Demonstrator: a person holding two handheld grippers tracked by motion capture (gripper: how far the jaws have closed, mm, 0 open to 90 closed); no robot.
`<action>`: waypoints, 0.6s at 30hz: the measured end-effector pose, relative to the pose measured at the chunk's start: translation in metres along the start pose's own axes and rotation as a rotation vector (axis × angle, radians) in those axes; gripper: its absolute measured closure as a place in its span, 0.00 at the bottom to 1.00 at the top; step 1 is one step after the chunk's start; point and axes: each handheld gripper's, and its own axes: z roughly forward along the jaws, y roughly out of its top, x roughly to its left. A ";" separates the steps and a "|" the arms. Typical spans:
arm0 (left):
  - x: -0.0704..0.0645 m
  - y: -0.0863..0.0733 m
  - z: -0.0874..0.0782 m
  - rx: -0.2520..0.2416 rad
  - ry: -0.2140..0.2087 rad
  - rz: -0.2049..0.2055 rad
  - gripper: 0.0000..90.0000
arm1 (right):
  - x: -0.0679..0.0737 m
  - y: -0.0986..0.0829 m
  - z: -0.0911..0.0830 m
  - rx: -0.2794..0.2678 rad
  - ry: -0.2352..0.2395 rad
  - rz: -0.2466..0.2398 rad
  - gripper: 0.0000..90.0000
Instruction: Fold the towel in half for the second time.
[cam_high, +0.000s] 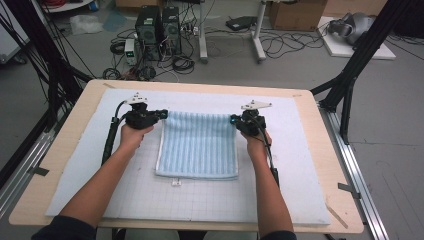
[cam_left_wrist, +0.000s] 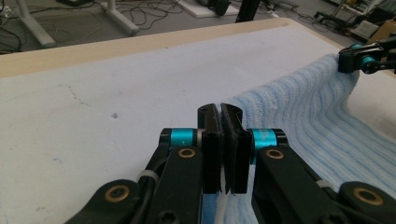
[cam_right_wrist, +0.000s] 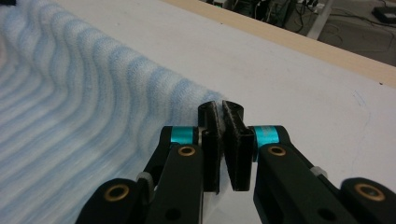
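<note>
**Inspector:** On the white gridded mat (cam_high: 280, 200) that covers the wooden table (cam_high: 65, 150), seen from the high view, a light-blue ribbed towel (cam_high: 197, 145) lies already folded over once, its near edges stacked and a small tag at the front. I judge one fold done and a further fold now in hand.

**Onlooker:** And the hands?

**Inspector:** Both forearms reach forward from the near edge. The left gripper (cam_high: 162, 114) sits at the towel's far left corner, the right gripper (cam_high: 234, 120) at the far right corner, each turned inward toward the other. The far edge looks slightly raised between them.

**Onlooker:** What does the left gripper view add?

**Inspector:** The left gripper (cam_left_wrist: 221, 116) has its jaws pressed together with white towel hem showing in the slit below; the towel (cam_left_wrist: 308, 107) rises off the mat (cam_left_wrist: 93, 107) and runs to the other gripper (cam_left_wrist: 350, 60) at its far corner. Closed on cloth, in my judgement.

**Onlooker:** And the right gripper view?

**Inspector:** The right gripper (cam_right_wrist: 221, 116) likewise has its jaws nearly touching, with the towel (cam_right_wrist: 84, 107) bunched up against their left side and lifted in waves. I take it as pinching the corner, though the cloth inside the gap is hard to see.

**Onlooker:** What remains?

**Inspector:** Carrying the far edge over to the near edge, laying it down and letting go.
</note>
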 end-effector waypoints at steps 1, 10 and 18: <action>-0.002 -0.001 -0.002 -0.004 -0.007 -0.001 0.96 | 0.001 -0.001 -0.004 -0.010 0.004 0.003 0.96; -0.023 -0.007 -0.030 -0.052 -0.057 0.022 0.96 | 0.016 -0.009 -0.036 -0.052 0.037 -0.018 0.96; -0.043 -0.030 -0.055 -0.060 -0.065 0.067 0.96 | 0.040 -0.021 -0.059 -0.056 0.051 -0.076 0.95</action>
